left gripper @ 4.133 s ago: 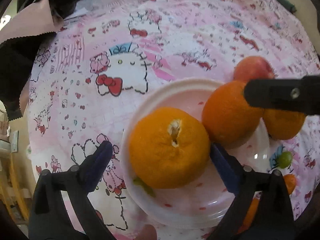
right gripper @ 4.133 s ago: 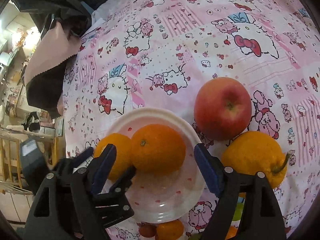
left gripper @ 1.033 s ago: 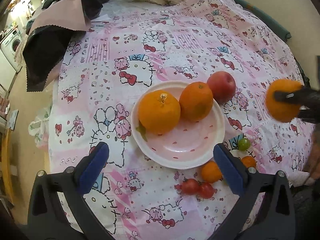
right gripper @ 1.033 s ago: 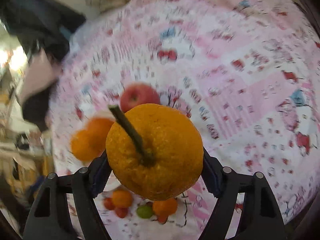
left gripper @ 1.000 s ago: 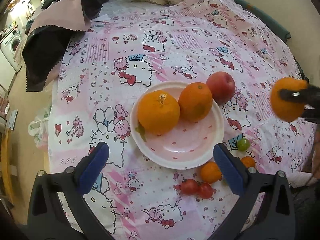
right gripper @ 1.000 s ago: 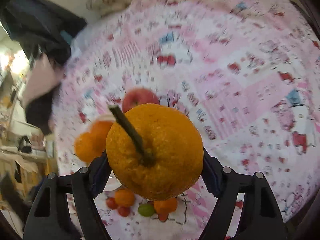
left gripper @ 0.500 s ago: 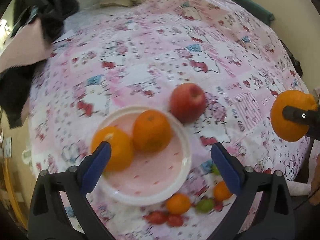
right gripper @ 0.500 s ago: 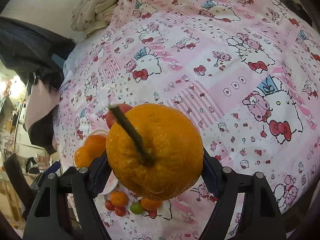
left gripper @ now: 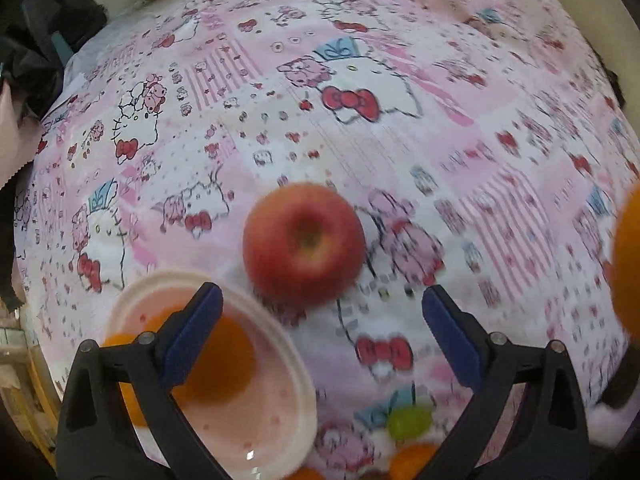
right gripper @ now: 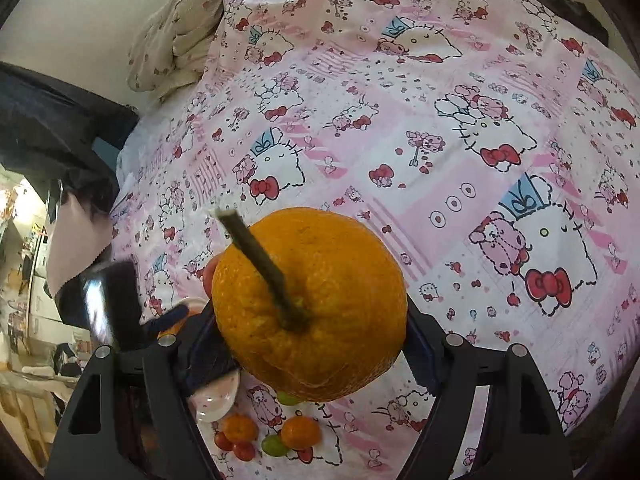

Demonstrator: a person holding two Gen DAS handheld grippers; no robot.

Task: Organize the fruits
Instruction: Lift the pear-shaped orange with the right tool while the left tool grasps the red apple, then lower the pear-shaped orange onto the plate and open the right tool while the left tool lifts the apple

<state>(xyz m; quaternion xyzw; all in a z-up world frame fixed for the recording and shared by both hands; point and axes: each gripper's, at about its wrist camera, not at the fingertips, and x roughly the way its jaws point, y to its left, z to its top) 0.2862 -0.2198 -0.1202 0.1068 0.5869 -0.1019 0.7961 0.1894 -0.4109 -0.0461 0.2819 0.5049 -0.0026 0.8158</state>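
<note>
In the left wrist view a red apple (left gripper: 303,243) lies on the pink cartoon cloth, just ahead of and between my left gripper's (left gripper: 320,330) open fingers. A pink plate (left gripper: 280,392) at lower left holds two oranges (left gripper: 218,360), partly behind the left finger. My right gripper (right gripper: 310,354) is shut on a large stemmed orange (right gripper: 310,304) and holds it well above the table; that orange shows at the right edge of the left wrist view (left gripper: 628,272).
Small fruits lie near the table's front: a green one (left gripper: 410,422), small oranges (right gripper: 300,432) and red tomatoes (right gripper: 240,448). Dark clothing (right gripper: 44,140) and a crumpled cloth (right gripper: 176,40) lie at the far left and back.
My left gripper has moved forward and lower toward the apple, which now looks much bigger between its fingers. My right gripper still holds the orange aloft.
</note>
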